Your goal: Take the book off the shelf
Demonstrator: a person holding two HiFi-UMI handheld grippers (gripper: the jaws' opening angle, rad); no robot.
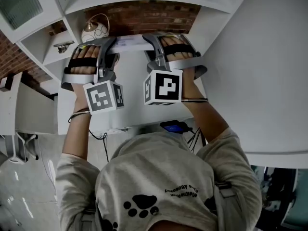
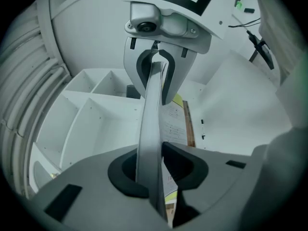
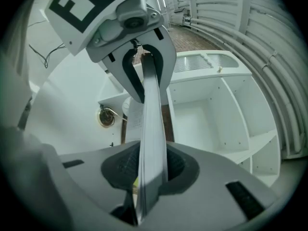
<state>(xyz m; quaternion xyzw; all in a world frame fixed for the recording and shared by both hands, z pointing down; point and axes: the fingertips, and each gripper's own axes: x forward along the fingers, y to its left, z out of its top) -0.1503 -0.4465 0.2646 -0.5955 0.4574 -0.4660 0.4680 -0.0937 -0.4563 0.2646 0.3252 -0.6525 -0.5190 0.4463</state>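
- White shelving [image 1: 33, 44] with a brick back wall [image 1: 144, 16] fills the head view, and you face it with both arms raised.
- Your left gripper [image 2: 153, 179] has its jaws narrow, with the pads pressed on both faces of a thin book [image 2: 150, 119], which it grips edge-on.
- Your right gripper [image 3: 149, 170] is the same: narrow jaws pinch the other end of that book.
- Each gripper view shows the opposite gripper clamped on the book's far end, so the book spans straight between the two.
- In the head view the book is a pale strip between the jaw tips, in front of the brick-backed compartment. Whether its lower edge touches the ledge cannot be told.
- The marker cubes [image 1: 103, 96] sit close to your wrists.
- A round white ornament with a gold loop [image 1: 95, 31] sits on the shelf just behind the left gripper.
- A small metallic piece [image 1: 62, 46] lies in the next compartment to the left.
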